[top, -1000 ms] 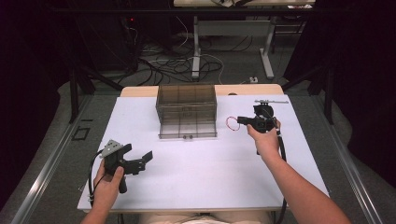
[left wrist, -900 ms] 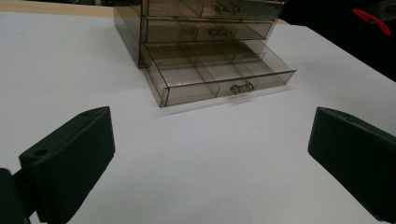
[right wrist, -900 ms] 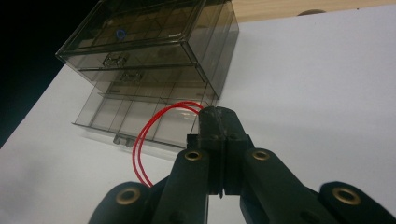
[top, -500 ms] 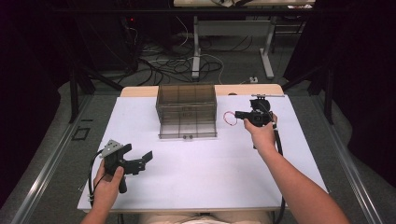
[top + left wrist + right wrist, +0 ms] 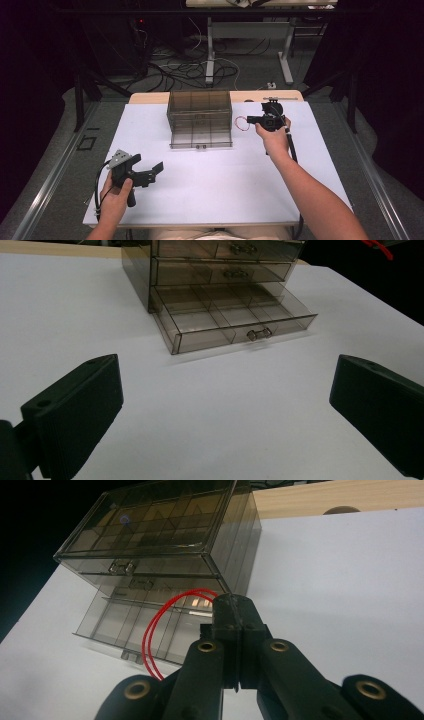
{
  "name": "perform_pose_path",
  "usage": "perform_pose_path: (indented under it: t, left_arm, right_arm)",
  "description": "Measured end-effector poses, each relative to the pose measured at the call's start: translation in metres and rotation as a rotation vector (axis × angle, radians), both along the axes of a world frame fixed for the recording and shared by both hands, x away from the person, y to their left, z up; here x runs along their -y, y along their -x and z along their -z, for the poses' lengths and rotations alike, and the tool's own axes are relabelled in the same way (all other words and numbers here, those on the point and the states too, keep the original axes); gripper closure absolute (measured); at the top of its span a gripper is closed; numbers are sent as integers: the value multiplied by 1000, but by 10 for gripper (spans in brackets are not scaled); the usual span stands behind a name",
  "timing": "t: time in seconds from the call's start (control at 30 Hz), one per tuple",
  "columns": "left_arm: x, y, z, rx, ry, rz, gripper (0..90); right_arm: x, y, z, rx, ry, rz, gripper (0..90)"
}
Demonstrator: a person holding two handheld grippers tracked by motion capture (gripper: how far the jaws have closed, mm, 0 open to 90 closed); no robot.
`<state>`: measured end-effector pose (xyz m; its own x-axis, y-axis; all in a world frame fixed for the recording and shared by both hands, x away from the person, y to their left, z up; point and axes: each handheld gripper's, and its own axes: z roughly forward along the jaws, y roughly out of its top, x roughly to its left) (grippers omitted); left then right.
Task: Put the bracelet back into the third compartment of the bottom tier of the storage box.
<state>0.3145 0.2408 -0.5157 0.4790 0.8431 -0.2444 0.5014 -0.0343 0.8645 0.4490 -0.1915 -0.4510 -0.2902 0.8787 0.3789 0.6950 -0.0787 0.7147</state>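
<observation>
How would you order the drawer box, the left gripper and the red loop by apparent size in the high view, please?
1. Drawer box
2. Left gripper, though nearer the camera
3. Red loop

Your left gripper sits low at your left with its fingers spread wide; your right gripper, arm outstretched, has its fingers pinched together.
</observation>
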Motion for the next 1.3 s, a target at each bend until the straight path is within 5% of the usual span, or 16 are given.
perform_pose_path:
  t: [1.3]
  left_arm:
    - [0,-1,1,0,1,3,7]
  right_arm:
    - [-48,-20,23,-47,-4,-7,900]
